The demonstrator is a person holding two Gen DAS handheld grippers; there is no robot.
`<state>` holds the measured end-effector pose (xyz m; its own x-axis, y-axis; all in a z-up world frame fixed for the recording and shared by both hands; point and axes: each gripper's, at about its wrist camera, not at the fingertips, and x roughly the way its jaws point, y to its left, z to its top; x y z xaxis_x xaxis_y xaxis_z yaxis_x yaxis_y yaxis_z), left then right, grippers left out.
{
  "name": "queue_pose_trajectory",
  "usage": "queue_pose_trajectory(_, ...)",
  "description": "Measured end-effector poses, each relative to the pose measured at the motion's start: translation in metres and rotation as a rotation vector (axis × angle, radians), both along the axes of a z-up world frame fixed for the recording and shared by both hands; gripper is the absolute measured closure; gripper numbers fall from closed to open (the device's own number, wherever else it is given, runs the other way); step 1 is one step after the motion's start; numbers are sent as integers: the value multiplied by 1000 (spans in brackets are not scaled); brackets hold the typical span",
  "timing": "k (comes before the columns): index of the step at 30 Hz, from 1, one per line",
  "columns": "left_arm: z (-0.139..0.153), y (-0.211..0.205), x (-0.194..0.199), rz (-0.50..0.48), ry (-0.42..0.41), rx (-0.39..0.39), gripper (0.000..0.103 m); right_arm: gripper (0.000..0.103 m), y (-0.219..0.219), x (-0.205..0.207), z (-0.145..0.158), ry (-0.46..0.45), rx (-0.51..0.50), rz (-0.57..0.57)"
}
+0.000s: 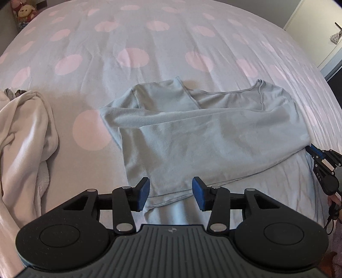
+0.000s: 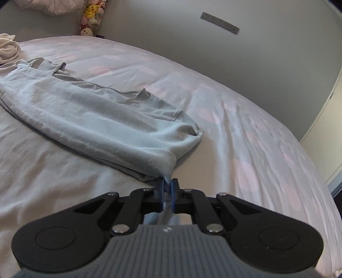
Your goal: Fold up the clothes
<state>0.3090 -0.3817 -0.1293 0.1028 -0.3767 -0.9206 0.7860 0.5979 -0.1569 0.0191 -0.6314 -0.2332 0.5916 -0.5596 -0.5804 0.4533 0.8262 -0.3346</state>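
Note:
A light blue long-sleeved top (image 1: 192,132) lies flat on the bed with one sleeve folded across its chest. My left gripper (image 1: 170,193) is open, its blue pads (image 1: 143,193) on either side of the top's bottom hem. My right gripper (image 2: 167,188) is shut on a corner of the light blue top (image 2: 89,119) at its right edge, low on the bedsheet. The right gripper also shows at the right edge of the left wrist view (image 1: 320,158).
The bed has a pale sheet with pink dots (image 1: 132,57). A cream garment (image 1: 23,132) lies bunched at the left, also far left in the right wrist view (image 2: 7,48). Plush toys (image 2: 90,16) stand by the wall. A cupboard (image 1: 314,27) stands beyond the bed.

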Motion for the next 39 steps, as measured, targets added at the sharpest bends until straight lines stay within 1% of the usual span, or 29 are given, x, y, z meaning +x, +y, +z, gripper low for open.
queue_pose_trajectory(4, 8, -15, -17, -50, -19, 1, 61, 99, -11, -10, 5, 4, 118, -41)
queue_pose_trajectory(7, 11, -23, -28, -75, -29, 6, 61, 100, -14, -15, 6, 0, 160, -54)
queue_pose_trajectory(8, 11, -23, -30, -75, -34, 7, 61, 100, -15, -17, 8, -4, 178, -58)
queue_pose_trajectory(10, 9, -18, -31, -47, -46, 5, 61, 103, -19, -22, 8, 12, 197, -80)
queue_pose_trajectory(12, 7, -13, -32, -20, -58, 2, 61, 103, -27, -32, 8, -2, 226, -113)
queue_pose_trajectory(14, 4, -7, -34, 8, -71, 0, 61, 103, -39, -46, 12, -108, 312, -140)
queue_pose_trajectory(16, 2, -2, -35, 35, -83, -2, 61, 97, -51, -59, 15, -217, 397, -166)
queue_pose_trajectory(17, 1, 1, -35, 49, -89, -3, 61, 93, -55, -63, 16, -281, 443, -176)
queue_pose_trajectory(19, -2, 6, -37, 76, -102, -5, 61, 80, -66, -67, 15, -392, 540, -195)
queue_pose_trajectory(20, -3, 9, -37, 90, -108, -6, 61, 66, -71, -67, 14, -442, 591, -205)
queue_pose_trajectory(21, -5, 12, -37, 103, -109, -6, 61, 64, -77, -68, 12, -492, 642, -215)
queue_pose_trajectory(22, -8, 16, -37, 115, -104, -5, 61, 64, -83, -68, 11, -542, 693, -225)
queue_pose_trajectory(23, -11, 20, -36, 127, -99, -4, 61, 62, -88, -68, 9, -587, 742, -234)
queue_pose_trajectory(24, -14, 24, -35, 138, -94, -3, 61, 57, -91, -64, 6, -617, 782, -240)
queue_pose_trajectory(25, -18, 28, -35, 150, -89, -1, 61, 54, -93, -60, 3, -641, 816, -245)
queue_pose_trajectory(26, -20, 31, -34, 161, -83, -1, 61, 52, -93, -55, -1, -646, 830, -248)
queue_pose_trajectory(27, -22, 34, -34, 170, -78, -1, 61, 52, -93, -49, -5, -646, 843, -250)
queue_pose_trajectory(29, -23, 37, -34, 179, -72, -6, 61, 52, -88, -38, -13, -616, 858, -244)
queue_pose_trajectory(30, -24, 39, -35, 182, -70, -9, 61, 53, -86, -33, -17, -604, 861, -241)
queue_pose_trajectory(31, -24, 40, -35, 184, -68, -11, 61, 57, -83, -31, -19, -600, 847, -238)
queue_pose_trajectory(33, -26, 40, -36, 184, -65, -12, 61, 85, -81, -30, -22, -592, 829, -252)
queue_pose_trajectory(34, -26, 41, -36, 184, -64, -12, 61, 86, -85, -31, -25, -604, 859, -265)
queue_pose_trajectory(35, -27, 41, -36, 182, -63, -13, 61, 92, -89, -35, -28, -630, 888, -284)
queue_pose_trajectory(36, -28, 42, -36, 181, -62, -15, 61, 93, -93, -41, -31, -649, 905, -305)
queue_pose_trajectory(39, -28, 47, -38, 191, -61, -24, 61, 96, -99, -48, -36, -669, 935, -329)
